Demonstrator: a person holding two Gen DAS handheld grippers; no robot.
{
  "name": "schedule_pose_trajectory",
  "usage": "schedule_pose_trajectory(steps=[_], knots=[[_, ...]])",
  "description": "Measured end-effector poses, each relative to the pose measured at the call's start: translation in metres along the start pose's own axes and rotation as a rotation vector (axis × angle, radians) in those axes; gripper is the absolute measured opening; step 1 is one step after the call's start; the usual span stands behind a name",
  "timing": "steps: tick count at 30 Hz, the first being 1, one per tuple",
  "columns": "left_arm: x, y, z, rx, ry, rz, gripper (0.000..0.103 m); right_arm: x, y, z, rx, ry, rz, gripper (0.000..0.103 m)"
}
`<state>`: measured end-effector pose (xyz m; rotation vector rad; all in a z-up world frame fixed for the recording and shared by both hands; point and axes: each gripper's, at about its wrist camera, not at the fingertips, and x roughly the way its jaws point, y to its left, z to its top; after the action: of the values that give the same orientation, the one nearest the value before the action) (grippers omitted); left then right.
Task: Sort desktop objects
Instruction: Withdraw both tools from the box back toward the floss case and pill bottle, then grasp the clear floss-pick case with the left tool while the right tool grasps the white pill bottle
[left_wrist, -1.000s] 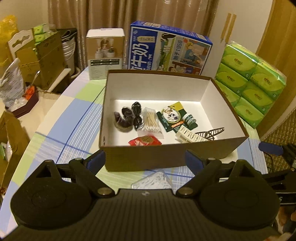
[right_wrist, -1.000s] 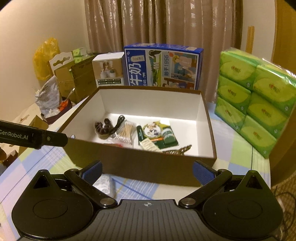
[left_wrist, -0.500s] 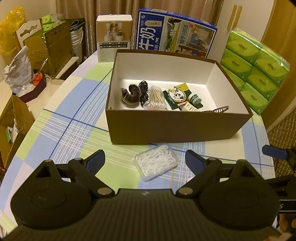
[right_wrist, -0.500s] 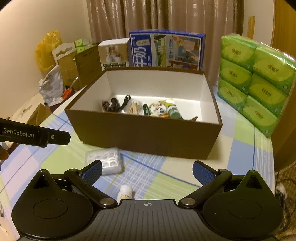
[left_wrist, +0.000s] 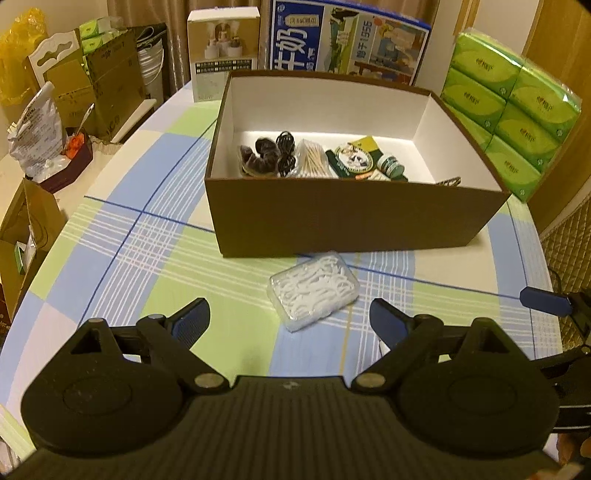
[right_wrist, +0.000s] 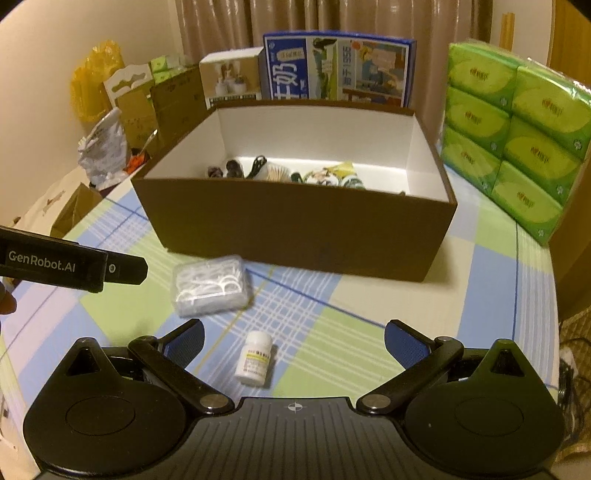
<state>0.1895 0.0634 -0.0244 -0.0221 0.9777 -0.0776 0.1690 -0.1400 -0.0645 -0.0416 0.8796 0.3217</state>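
Observation:
A brown cardboard box (left_wrist: 343, 221) (right_wrist: 295, 225) with a white inside stands on the checked tablecloth and holds several small items. In front of it lies a clear case of white floss picks (left_wrist: 314, 290) (right_wrist: 210, 286). A small white pill bottle (right_wrist: 255, 358) lies on its side nearer to me. My left gripper (left_wrist: 290, 319) is open, just short of the floss case, with nothing between its fingers. My right gripper (right_wrist: 293, 338) is also open, and the pill bottle lies on the cloth between its fingers, untouched. The left gripper's body (right_wrist: 70, 264) shows at the left of the right wrist view.
Stacked green tissue packs (left_wrist: 513, 122) (right_wrist: 517, 136) stand right of the box. A blue milk carton box (left_wrist: 347, 44) and a white carton (left_wrist: 221, 48) stand behind it. Cardboard boxes and bags (left_wrist: 55, 110) crowd the left, beyond the table edge.
Both grippers have drawn back from the box and sunk lower. The floss case and then the pill bottle have come into view in front of the box. Both stay open.

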Motion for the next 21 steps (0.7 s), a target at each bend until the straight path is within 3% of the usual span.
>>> schedule_pose_trajectory(steps=[21], knots=[[0.029,0.002,-0.011,0.017,0.073,0.034,0.091,0.030,0.001,-0.023,0.021,0.112,-0.014,0.101]])
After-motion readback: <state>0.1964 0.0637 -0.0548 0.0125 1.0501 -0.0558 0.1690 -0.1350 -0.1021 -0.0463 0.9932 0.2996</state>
